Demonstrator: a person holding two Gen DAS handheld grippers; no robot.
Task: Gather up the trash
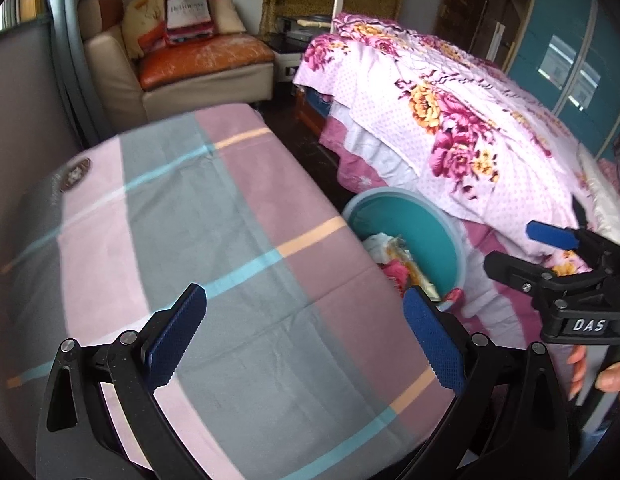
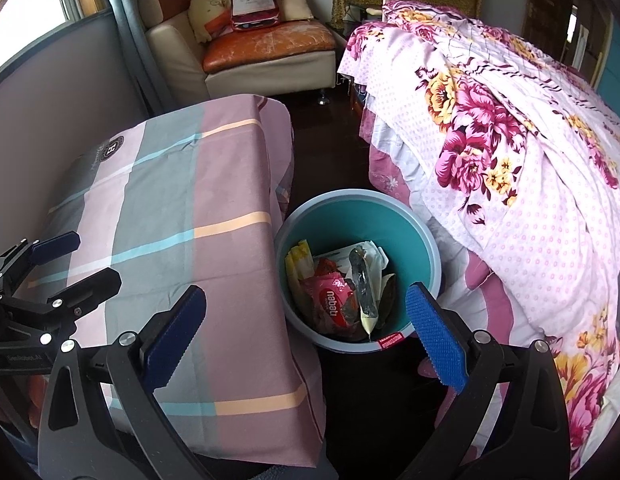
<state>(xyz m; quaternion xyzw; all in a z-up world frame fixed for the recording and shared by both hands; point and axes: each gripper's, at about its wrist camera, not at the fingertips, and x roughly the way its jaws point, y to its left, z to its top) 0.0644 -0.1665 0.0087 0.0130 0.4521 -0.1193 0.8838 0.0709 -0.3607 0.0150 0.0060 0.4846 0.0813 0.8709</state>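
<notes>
A round teal bin [image 2: 413, 248] stands on the dark floor between the table and the bed; in the left wrist view the bin [image 1: 441, 236] shows past the table's right edge. Inside lie several wrappers, among them a red snack packet [image 2: 333, 308], a yellow wrapper [image 2: 300, 260] and a clear plastic pouch [image 2: 363, 284]. My left gripper [image 1: 306, 340] hovers open over the checked tablecloth [image 1: 214, 240] with nothing between its pads. My right gripper [image 2: 306, 340] hangs open just in front of the bin, empty. Each gripper shows in the other's view: the right gripper [image 1: 521, 248] and the left gripper [image 2: 70, 264].
A bed with a floral pink cover [image 2: 509, 140] runs along the right. A beige armchair [image 2: 246, 56] with cushions and a red bag stands at the back. A grey panel [image 2: 50, 100] and curtain border the table on the left. A hand [image 1: 601, 372] holds the right gripper's handle.
</notes>
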